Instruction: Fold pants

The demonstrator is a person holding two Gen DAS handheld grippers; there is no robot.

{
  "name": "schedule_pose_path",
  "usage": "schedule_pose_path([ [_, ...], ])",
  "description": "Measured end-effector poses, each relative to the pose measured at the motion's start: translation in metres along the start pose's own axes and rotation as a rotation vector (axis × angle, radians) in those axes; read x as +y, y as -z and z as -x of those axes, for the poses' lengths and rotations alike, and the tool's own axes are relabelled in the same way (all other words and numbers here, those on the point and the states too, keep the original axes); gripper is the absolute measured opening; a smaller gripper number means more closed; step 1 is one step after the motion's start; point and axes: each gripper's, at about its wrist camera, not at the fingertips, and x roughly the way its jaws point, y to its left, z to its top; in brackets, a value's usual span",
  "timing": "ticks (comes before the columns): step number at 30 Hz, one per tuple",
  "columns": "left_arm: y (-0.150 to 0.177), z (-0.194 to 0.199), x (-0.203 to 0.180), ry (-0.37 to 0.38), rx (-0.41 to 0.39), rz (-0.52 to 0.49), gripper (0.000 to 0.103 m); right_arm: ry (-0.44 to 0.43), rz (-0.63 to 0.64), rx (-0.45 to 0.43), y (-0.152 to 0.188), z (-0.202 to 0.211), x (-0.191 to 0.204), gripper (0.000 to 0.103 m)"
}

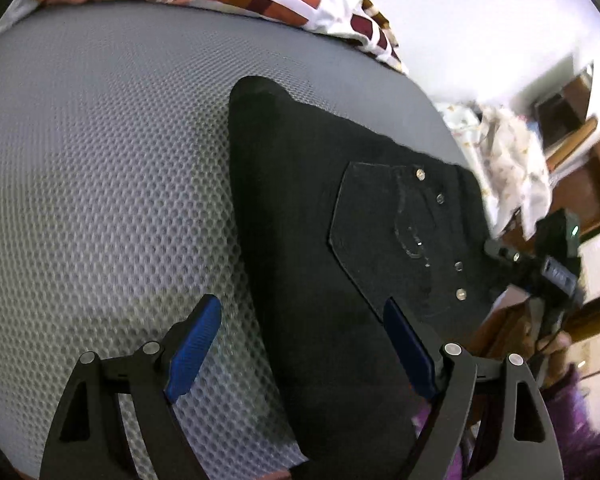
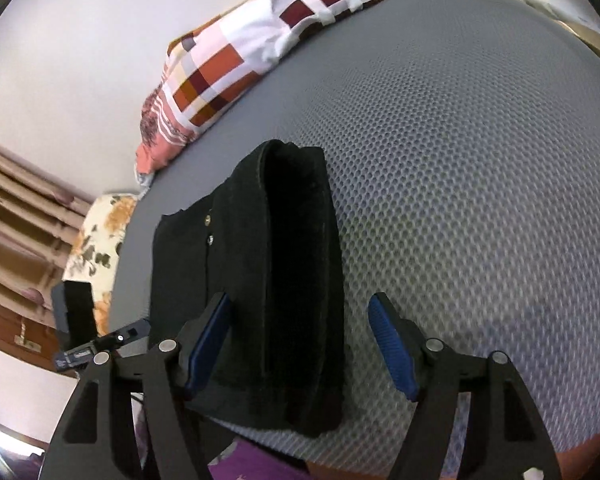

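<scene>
Black pants [image 1: 308, 216] lie folded into a compact stack on a grey mesh mattress [image 1: 100, 168], a back pocket with metal rivets [image 1: 400, 236] facing up. My left gripper [image 1: 300, 332] is open and hovers over the near edge of the stack, holding nothing. In the right wrist view the folded pants [image 2: 260, 264] lie the same way, fold edges facing me. My right gripper [image 2: 300, 332] is open above their near end, empty. The other gripper shows at the left edge of this view [image 2: 80, 320] and at the right edge of the left wrist view [image 1: 548, 264].
A checked red, white and brown blanket [image 2: 240, 64] lies bunched at the far side of the mattress [image 2: 460, 160] against a white wall. A floral cloth [image 2: 96, 236] hangs at the mattress edge. Wooden furniture [image 1: 580, 168] and a patterned cloth [image 1: 512, 160] stand beyond the bed.
</scene>
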Motion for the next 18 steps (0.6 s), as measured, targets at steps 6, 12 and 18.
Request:
schedule_pose_path([
  [6, -0.002, -0.013, -0.027, -0.140, 0.021, -0.153, 0.083, 0.023, 0.067, 0.028, -0.007, -0.018, 0.008, 0.069],
  [12, -0.006, -0.020, -0.036, -0.188, 0.026, -0.200, 0.089, 0.013, 0.149, 0.028, -0.007, -0.024, 0.015, 0.069],
  [18, -0.011, -0.029, -0.043, -0.226, 0.030, -0.232, 0.098, -0.039, 0.179, 0.049, -0.009, -0.023, 0.013, 0.078],
])
